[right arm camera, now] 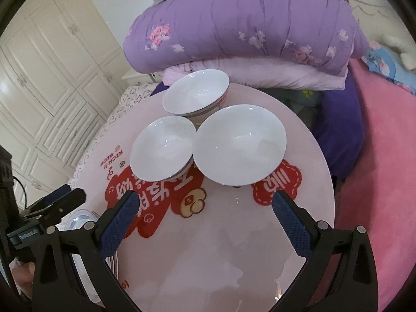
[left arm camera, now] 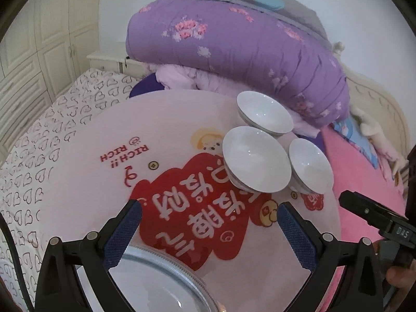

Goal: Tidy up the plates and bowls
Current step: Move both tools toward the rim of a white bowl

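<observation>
Three white bowls stand close together, upright, on a round pink table [left arm camera: 85,182] with a red cartoon print. They show in the left wrist view as far bowl [left arm camera: 265,111], middle bowl [left arm camera: 256,158] and right bowl [left arm camera: 310,166]. In the right wrist view they are the far [right arm camera: 197,92], left [right arm camera: 162,150] and right [right arm camera: 239,144] bowls. A white plate [left arm camera: 156,280] with a grey rim lies at the table's near edge. My left gripper [left arm camera: 209,209] hangs open above it. My right gripper [right arm camera: 205,197] is open, just short of the bowls, holding nothing.
A folded purple quilt [left arm camera: 234,39] is piled on the bed behind the table. A pink blanket [right arm camera: 377,182] lies to the right, a heart-print sheet [left arm camera: 52,130] to the left. White wardrobe doors [right arm camera: 39,78] stand at the far left. A hand [left arm camera: 397,278] holds the right gripper's handle.
</observation>
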`<move>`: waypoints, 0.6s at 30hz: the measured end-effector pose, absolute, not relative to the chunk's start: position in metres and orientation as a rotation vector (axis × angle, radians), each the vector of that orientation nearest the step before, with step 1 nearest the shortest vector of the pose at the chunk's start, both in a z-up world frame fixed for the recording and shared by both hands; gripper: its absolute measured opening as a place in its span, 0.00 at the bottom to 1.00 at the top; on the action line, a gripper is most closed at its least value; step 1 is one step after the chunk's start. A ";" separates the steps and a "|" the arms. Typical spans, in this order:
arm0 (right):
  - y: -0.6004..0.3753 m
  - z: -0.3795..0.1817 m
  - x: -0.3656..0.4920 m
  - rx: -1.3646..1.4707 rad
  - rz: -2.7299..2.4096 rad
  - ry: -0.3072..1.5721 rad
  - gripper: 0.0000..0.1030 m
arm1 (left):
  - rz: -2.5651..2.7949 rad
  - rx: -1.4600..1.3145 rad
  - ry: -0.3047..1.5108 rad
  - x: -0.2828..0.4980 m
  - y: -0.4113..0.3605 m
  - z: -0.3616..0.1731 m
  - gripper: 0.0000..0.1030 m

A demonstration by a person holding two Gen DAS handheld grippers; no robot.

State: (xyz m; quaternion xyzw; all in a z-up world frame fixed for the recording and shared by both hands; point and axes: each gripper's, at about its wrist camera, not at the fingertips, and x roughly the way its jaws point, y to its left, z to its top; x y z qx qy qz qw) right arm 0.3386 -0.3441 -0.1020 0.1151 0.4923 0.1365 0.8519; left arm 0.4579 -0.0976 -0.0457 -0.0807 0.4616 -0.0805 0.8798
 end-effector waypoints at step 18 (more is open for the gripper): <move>-0.383 -0.121 0.379 0.253 0.203 1.112 0.95 | -0.296 -0.207 1.080 0.487 -0.145 -0.065 0.97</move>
